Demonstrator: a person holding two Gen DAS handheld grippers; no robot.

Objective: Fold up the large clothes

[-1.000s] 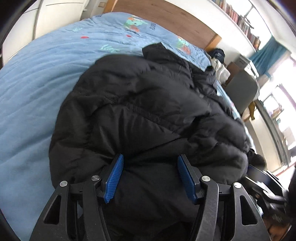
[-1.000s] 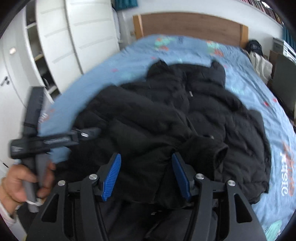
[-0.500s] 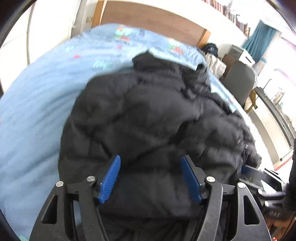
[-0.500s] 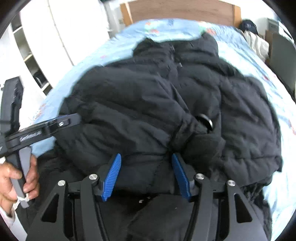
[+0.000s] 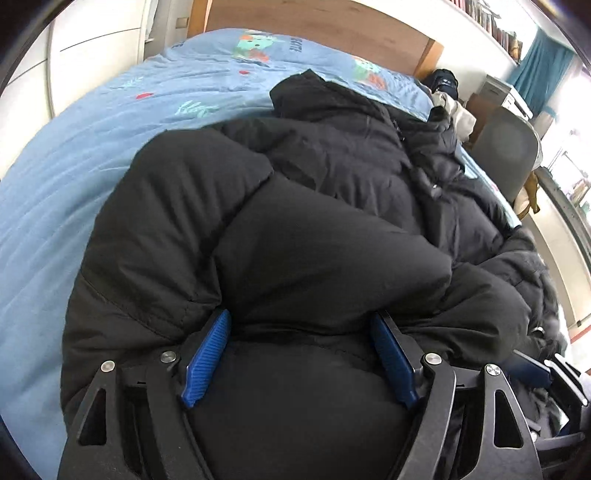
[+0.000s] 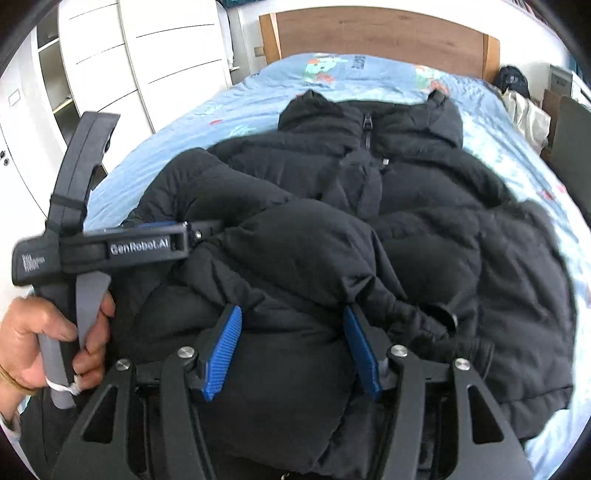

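A large black puffer jacket (image 5: 332, 236) lies on the blue bed, collar toward the headboard, its lower part folded up over the body. In the right wrist view the jacket (image 6: 424, 221) fills the middle. My left gripper (image 5: 301, 354) is open, its blue pads (image 5: 208, 354) pressed against the bulging bottom fold. My right gripper (image 6: 291, 350) is open too, with jacket fabric bulging between the pads (image 6: 223, 350). The left gripper also shows in the right wrist view (image 6: 155, 240), held by a hand at the jacket's left side.
The blue quilted bedspread (image 5: 74, 155) with cartoon prints surrounds the jacket. A wooden headboard (image 6: 369, 33) stands at the far end. White wardrobes (image 6: 147, 55) line the left side. A grey chair (image 5: 509, 155) and clothes stand to the right of the bed.
Both grippers have moved slightly back and up along the jacket's bottom fold. The jacket's fold has puffed up between the pads. Both stay open.
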